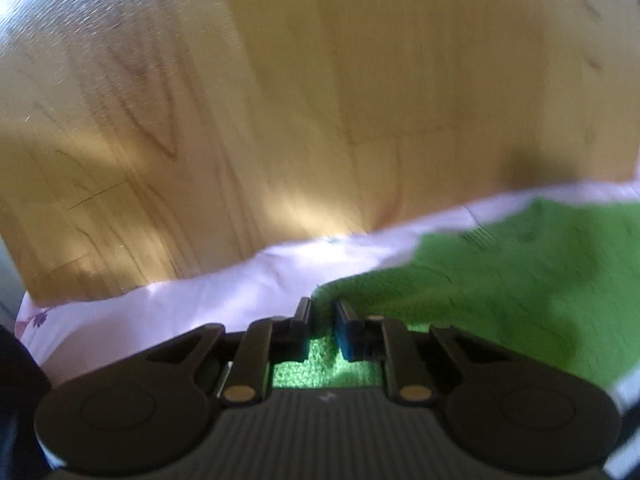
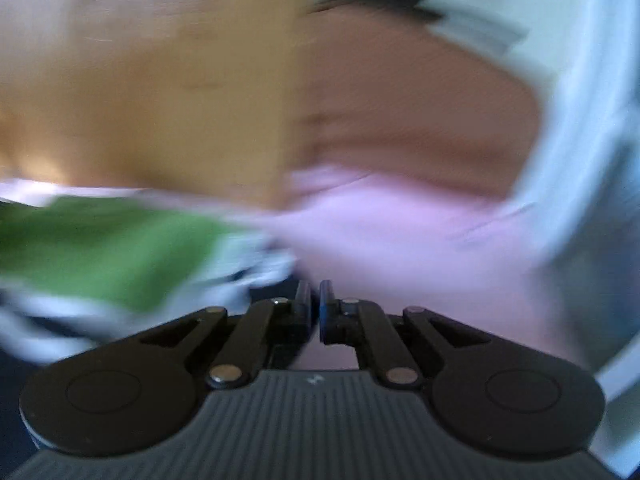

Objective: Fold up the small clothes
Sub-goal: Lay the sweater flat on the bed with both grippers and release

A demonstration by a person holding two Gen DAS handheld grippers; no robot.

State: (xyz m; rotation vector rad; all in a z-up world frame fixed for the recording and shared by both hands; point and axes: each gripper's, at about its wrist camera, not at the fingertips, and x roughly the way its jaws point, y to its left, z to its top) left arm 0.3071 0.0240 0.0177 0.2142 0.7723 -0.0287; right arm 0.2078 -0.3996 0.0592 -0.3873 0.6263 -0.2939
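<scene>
Item: green cloth (image 1: 520, 280), fuzzy, lying on a pink sheet (image 1: 200, 304). Landmark for all places below: the green cloth.

Left gripper (image 1: 323, 312): at the cloth's near-left corner. Jaws narrowed to a small gap with green pile showing between them; it appears to pinch that corner, though a firm hold cannot be confirmed.

Right gripper (image 2: 315, 300): to the right of the green cloth (image 2: 92, 252), over the pink sheet (image 2: 400, 248). Jaws nearly touching; whether any fabric sits between them cannot be told, the view being heavily smeared.

Also present: wood floor (image 1: 280, 100) beyond the cloth's far edge; white fabric (image 2: 244, 268) at the cloth's right edge; pale blue cloth (image 2: 580, 160) further right.

Risks, judged:
- Left pinch is shallow, at the very corner; a quick lift could let the pile slip out.
- Right jaws may catch the sheet instead of the cloth, dragging the bedding into the fold.
- Blur suggests speed; uneven pull from one side would skew the fold line.
</scene>
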